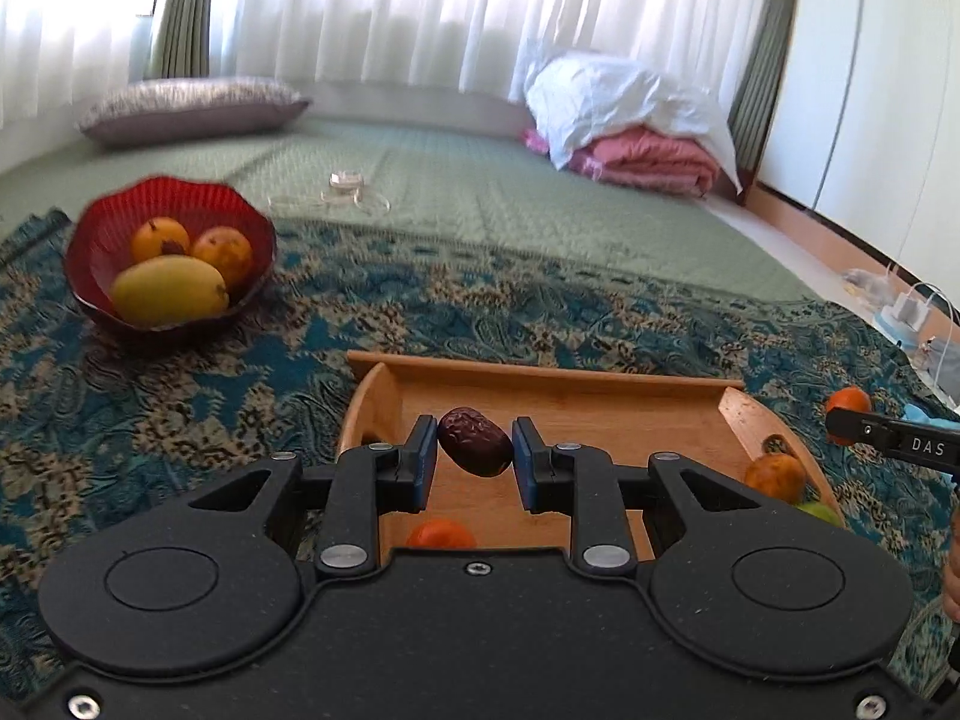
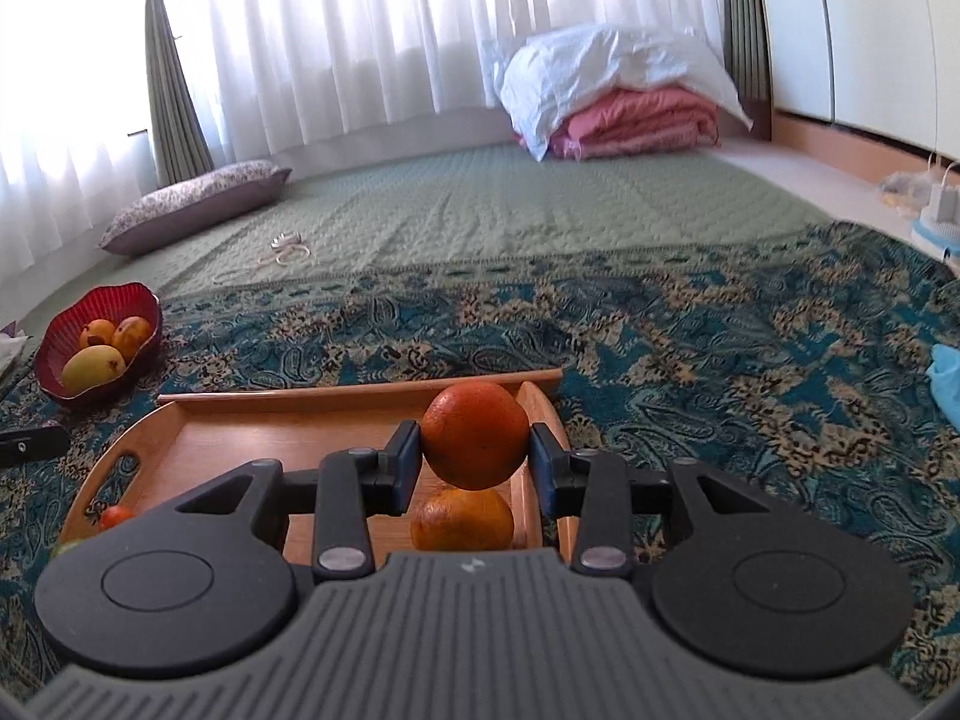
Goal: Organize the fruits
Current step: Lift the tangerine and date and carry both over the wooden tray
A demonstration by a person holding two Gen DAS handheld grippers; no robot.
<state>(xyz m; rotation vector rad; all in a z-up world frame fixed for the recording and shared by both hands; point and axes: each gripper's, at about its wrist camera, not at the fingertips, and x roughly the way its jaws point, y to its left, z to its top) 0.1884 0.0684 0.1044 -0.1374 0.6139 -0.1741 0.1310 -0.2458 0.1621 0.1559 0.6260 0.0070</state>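
My left gripper (image 1: 474,450) is shut on a dark red wrinkled date (image 1: 475,441), held above the wooden tray (image 1: 570,390). The tray holds a small orange-red fruit (image 1: 441,535), an orange fruit (image 1: 774,476) and a green fruit (image 1: 819,513). My right gripper (image 2: 474,453) is shut on an orange (image 2: 475,435) above the tray's right end (image 2: 543,405), over a second orange (image 2: 462,519). A red bowl (image 1: 90,228) to the left holds a mango (image 1: 170,291) and two orange fruits; it also shows in the right wrist view (image 2: 60,324).
The tray sits on a blue patterned cloth (image 1: 180,390) over a green quilted mat (image 1: 480,180). A grey pillow (image 1: 192,108), folded pink and white bedding (image 1: 630,120), loose rings (image 1: 348,192) and chargers (image 1: 912,306) lie around. A blue cloth (image 2: 945,384) lies right.
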